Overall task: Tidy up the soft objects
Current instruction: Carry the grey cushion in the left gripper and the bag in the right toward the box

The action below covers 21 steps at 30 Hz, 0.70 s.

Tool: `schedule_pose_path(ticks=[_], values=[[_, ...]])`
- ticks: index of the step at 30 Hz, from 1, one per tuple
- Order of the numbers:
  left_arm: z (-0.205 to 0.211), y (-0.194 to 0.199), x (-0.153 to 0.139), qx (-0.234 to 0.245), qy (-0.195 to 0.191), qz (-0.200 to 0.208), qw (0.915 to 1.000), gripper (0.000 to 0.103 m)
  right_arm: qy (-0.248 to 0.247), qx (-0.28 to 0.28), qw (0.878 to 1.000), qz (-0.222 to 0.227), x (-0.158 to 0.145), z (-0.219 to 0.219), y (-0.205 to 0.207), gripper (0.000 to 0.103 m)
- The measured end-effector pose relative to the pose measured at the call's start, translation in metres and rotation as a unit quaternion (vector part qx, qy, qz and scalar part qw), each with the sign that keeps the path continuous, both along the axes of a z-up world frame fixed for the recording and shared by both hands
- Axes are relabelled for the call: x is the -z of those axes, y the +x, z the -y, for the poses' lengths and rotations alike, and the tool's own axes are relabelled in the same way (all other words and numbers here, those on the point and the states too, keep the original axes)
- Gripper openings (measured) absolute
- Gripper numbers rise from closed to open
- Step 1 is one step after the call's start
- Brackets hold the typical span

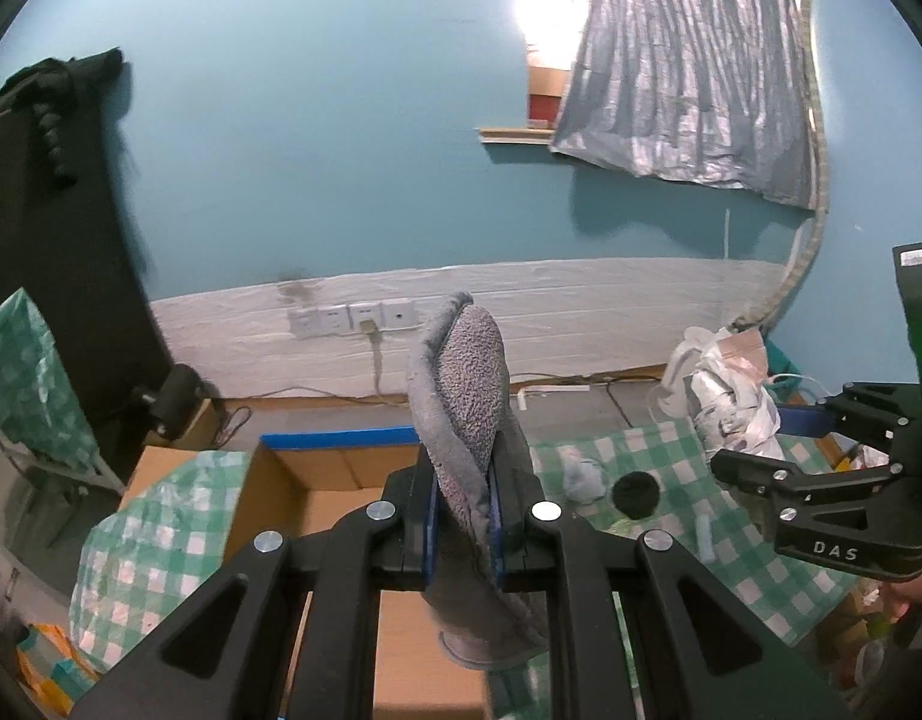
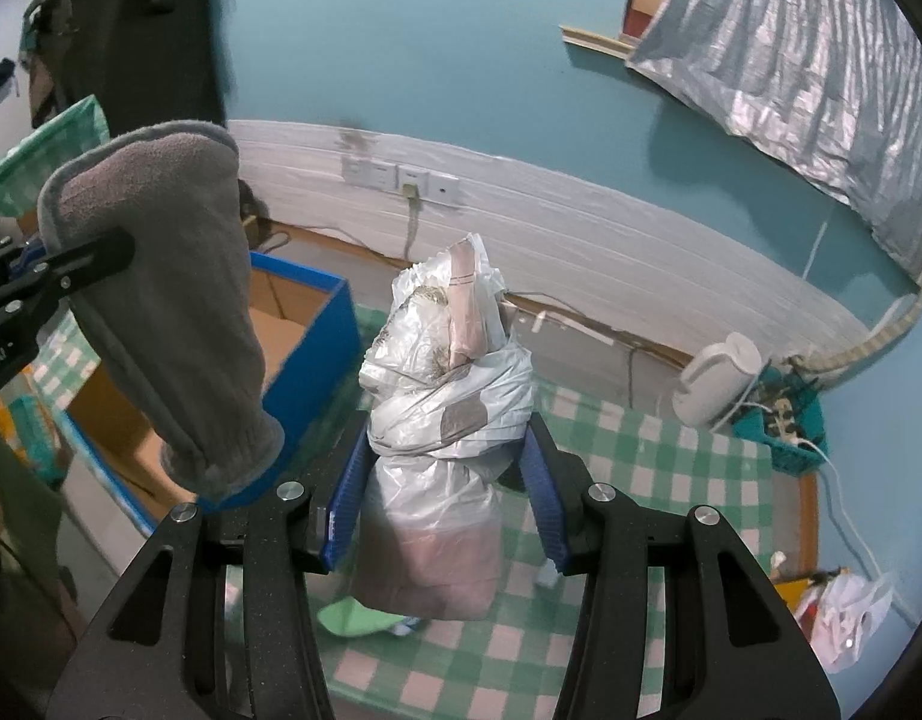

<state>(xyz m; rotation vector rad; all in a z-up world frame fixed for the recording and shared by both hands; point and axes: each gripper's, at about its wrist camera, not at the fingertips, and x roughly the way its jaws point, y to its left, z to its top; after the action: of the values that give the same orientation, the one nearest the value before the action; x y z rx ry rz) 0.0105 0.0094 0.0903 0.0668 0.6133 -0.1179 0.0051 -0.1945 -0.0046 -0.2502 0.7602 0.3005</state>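
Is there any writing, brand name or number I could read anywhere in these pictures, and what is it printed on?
"DAS": white letters on the black plastic body of the right gripper, seen from the left wrist camera.
White letters on the black body of the left gripper, at the left edge of the right wrist view: cut off, not readable.
A pale label on top of the right gripper's mount: too small to read.
Nothing readable on the grey fleece sock, the plastic-wrapped bundle or the blue-rimmed cardboard box.
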Motion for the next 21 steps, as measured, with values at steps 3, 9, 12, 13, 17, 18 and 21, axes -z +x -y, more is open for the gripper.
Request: schedule_pose_path(ticks=[3, 9, 12, 13, 17, 18, 21], values=[[-0.014, -0.002, 0.003, -0.012, 0.005, 0.001, 0.9999, 0.013, 0.002, -0.012, 1.0, -0.001, -0.002, -0.016, 0.001, 0.049], [-0.043, -0.002, 0.012, -0.034, 0.007, -0.005, 0.9994, 0.013, 0.001, -0.036, 0.999, -0.005, -0.003, -0.049, 0.005, 0.049], [-0.057, -0.002, 0.015, -0.046, 0.007, -0.005, 0.9989, 0.013, 0.002, -0.049, 0.999, -0.01, -0.001, -0.066, 0.008, 0.049], [-0.062, -0.002, 0.015, -0.049, 0.006, -0.006, 0.9987, 0.013, 0.002, -0.054, 0.998, -0.013, 0.0, -0.073, 0.009, 0.049], [-0.079, 0.002, 0.023, -0.063, 0.003, -0.015, 0.9979, 0.013, 0.003, -0.069, 0.997, -0.022, 0.005, -0.094, 0.014, 0.049], [-0.083, 0.003, 0.026, -0.066, 0.004, -0.019, 0.9976, 0.013, 0.004, -0.072, 0.997, -0.025, 0.007, -0.098, 0.014, 0.049], [-0.092, 0.006, 0.035, -0.076, 0.008, -0.03, 0.9966, 0.013, 0.003, -0.084, 0.996, -0.039, 0.015, -0.117, 0.02, 0.049]])
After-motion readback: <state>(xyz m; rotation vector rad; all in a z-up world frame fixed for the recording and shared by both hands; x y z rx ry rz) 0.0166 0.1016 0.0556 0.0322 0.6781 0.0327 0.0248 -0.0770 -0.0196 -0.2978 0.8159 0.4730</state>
